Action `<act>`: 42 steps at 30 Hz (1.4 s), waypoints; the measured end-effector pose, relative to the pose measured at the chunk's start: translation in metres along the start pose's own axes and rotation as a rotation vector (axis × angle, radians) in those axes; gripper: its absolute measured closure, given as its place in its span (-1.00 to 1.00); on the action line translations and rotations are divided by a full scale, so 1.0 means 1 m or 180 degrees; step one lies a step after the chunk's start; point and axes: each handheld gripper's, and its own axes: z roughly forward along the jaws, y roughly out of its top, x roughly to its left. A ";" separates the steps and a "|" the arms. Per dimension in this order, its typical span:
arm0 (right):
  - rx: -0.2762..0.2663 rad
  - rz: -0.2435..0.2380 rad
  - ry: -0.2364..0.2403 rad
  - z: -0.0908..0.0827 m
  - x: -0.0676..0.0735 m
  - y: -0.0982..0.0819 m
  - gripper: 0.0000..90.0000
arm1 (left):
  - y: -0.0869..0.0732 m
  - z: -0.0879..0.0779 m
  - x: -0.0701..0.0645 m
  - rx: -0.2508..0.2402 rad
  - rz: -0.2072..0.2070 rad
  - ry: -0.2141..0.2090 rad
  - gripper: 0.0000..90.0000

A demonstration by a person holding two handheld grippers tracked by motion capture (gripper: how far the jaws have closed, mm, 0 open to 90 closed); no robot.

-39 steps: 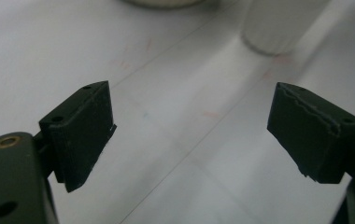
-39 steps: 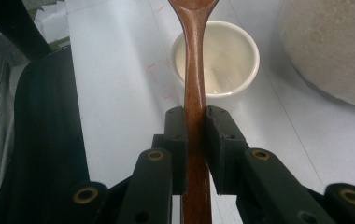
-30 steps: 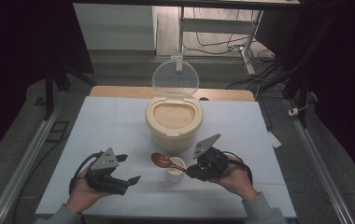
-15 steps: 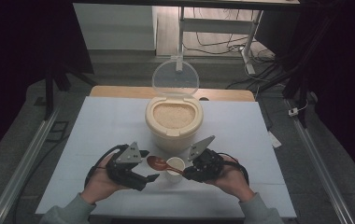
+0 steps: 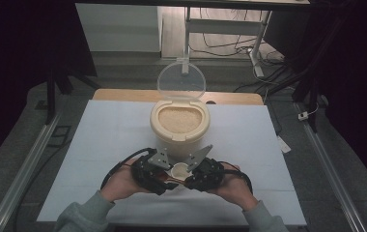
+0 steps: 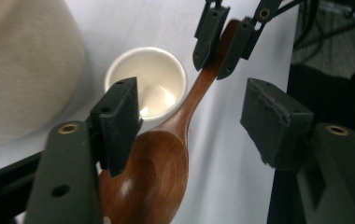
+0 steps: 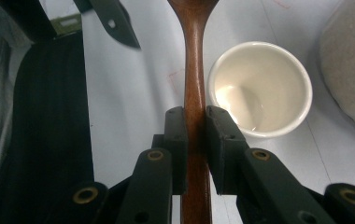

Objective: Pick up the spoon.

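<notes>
A: Spoon (image 7: pixel 193 56) handle sits clamped between the right gripper (image 7: pixel 195 140) jaws, just beside the cup (image 7: pixel 259 88).

B: And the left gripper (image 6: pixel 192 126)?

A: Spread wide, straddling the bowl of the spoon near the cup, gripping nothing.

B: How will it handle?

A: Stiff, light wood, I judge, but smooth, so it may pivot. Grip the narrow neck. The rice bin (image 5: pixel 179 126) stands open just behind, on the table (image 5: pixel 104 135).
</notes>
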 end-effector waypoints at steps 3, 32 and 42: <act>0.0028 -0.0040 -0.0003 0.001 0.002 0.002 0.75 | 0.001 0.005 0.002 0.0092 0.0014 -0.0082 -0.05; 0.0070 -0.0533 -0.0037 0.008 0.019 0.009 0.74 | -0.001 0.029 -0.002 0.0585 0.0391 -0.0355 0.72; -0.0118 -0.0387 0.0017 0.005 0.012 0.004 0.58 | -0.004 0.030 -0.002 0.0523 0.0359 -0.0352 0.78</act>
